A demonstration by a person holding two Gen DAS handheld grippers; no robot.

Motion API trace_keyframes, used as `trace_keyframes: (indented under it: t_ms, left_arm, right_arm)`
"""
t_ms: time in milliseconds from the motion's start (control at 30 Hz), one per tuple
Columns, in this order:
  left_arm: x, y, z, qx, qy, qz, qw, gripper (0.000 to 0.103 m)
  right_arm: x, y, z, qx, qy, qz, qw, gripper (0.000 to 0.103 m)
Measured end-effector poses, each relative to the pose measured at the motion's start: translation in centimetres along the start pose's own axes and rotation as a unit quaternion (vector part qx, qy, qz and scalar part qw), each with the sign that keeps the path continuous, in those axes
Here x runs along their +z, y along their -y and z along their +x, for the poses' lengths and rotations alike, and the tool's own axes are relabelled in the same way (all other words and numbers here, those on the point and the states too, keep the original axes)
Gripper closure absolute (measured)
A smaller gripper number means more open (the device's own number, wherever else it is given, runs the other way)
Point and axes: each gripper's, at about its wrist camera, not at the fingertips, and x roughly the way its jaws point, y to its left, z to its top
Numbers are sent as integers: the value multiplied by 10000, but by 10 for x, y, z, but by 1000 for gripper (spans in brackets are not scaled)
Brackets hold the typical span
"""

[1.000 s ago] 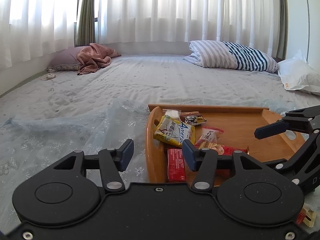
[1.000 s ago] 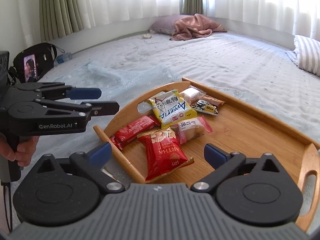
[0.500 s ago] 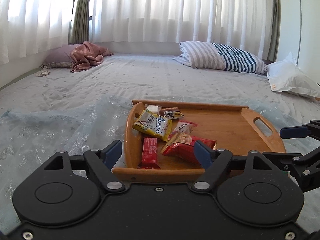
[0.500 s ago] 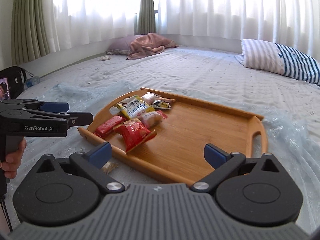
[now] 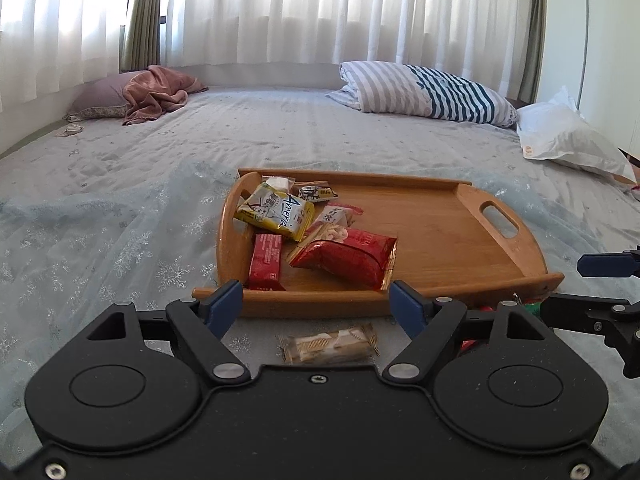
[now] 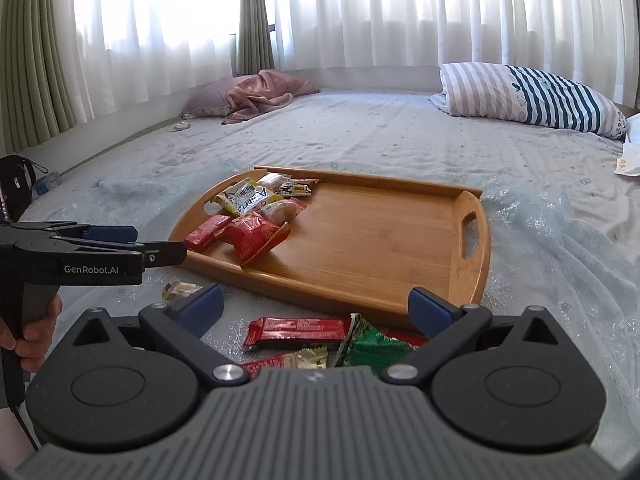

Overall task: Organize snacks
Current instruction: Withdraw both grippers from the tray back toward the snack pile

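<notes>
A wooden tray [image 5: 448, 240] [image 6: 384, 248] lies on the bed with several snack packs heaped at its left end: a yellow pack [image 5: 276, 210], a red bag [image 5: 346, 256] [image 6: 252, 236] and a red bar [image 5: 265, 260]. My left gripper [image 5: 318, 304] hangs open just short of the tray's near rim, above a clear-wrapped wafer pack [image 5: 328, 345] [image 6: 180, 290] on the bedspread. My right gripper [image 6: 316, 307] is open over loose packs in front of the tray: a red bar [image 6: 298, 329], a green pack [image 6: 374, 346] and a gold-and-red one [image 6: 296, 360].
A striped pillow [image 5: 428, 94] and a white bag [image 5: 568, 138] sit at the far right, a pink blanket on a purple pillow [image 5: 156, 92] at the far left. A black bag [image 6: 14, 184] stands at the left edge. A hand [image 6: 34, 336] grips the left gripper's handle.
Both grippers have pulled back from the tray, so the loose packs in front of it came into view. The left jaws have spread wider. The right view swung rightward.
</notes>
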Motion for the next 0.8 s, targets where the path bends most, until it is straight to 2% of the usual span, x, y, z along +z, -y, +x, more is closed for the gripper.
trace_keyframes:
  t_ms: [300, 500, 800]
  left_arm:
    - [-22, 6, 8, -157, -345, -77, 9993, 24]
    - [-33, 9, 22, -57, -505, 26, 9987, 24]
    - [-41, 11, 37, -31, -641, 25, 9979, 24]
  right_arm:
    - [-25, -1, -8, 51, -134, 342, 9993, 0]
    - [-40, -11, -7, -139, -262, 159, 9994, 0]
    - [-46, -25, -5, 83, -299, 280, 9991, 0]
